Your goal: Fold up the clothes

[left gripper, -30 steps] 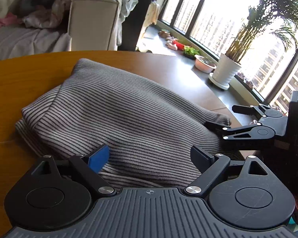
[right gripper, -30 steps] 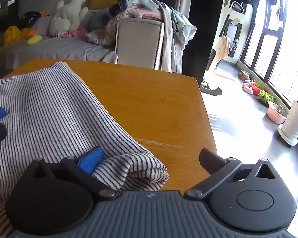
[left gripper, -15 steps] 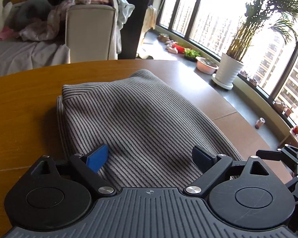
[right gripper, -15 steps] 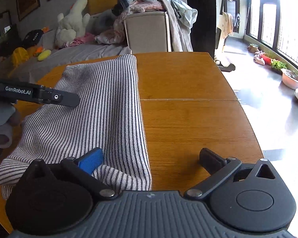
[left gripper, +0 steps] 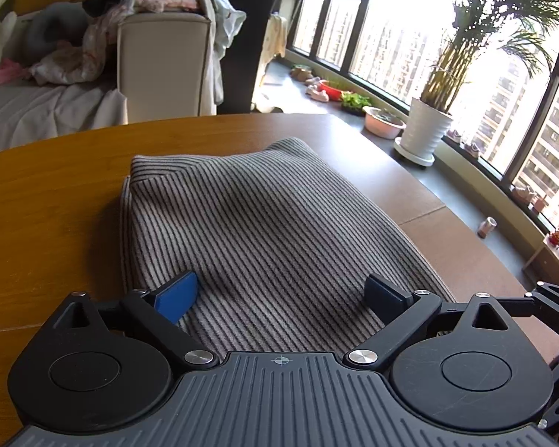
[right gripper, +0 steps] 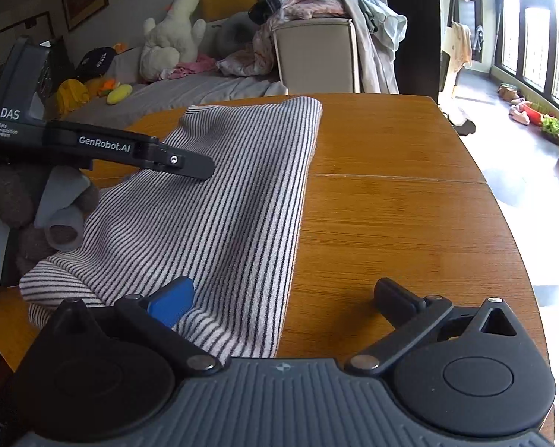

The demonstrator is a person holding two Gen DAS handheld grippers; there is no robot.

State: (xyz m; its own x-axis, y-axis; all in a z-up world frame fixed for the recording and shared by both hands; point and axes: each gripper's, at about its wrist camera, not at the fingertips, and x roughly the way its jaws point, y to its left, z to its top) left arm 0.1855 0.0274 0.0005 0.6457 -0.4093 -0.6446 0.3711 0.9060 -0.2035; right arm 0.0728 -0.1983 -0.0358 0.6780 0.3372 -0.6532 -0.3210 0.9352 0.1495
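A grey-and-white striped garment [left gripper: 264, 231] lies folded flat in a long rectangle on the wooden table [left gripper: 48, 193]. My left gripper [left gripper: 281, 294] hovers open over its near end, both fingers apart above the cloth. In the right wrist view the same garment [right gripper: 220, 201] runs along the left half of the table [right gripper: 398, 223]. My right gripper [right gripper: 283, 298] is open at its near right corner, the blue pad [right gripper: 171, 300] over cloth and the black finger [right gripper: 395, 294] over bare wood. The left gripper [right gripper: 190, 165] is seen from the side, held by a gloved hand [right gripper: 59, 208].
A beige chair [left gripper: 164, 67] piled with clothes stands beyond the table's far edge. A sofa with plush toys [right gripper: 171, 37] lies behind it. A potted plant [left gripper: 425, 134] and bowls sit on the window ledge to the right. The table's curved edge [right gripper: 514, 246] is on the right.
The garment went from a loose, bunched heap to a flat folded rectangle. Both grippers drew back toward its near end and stayed open.
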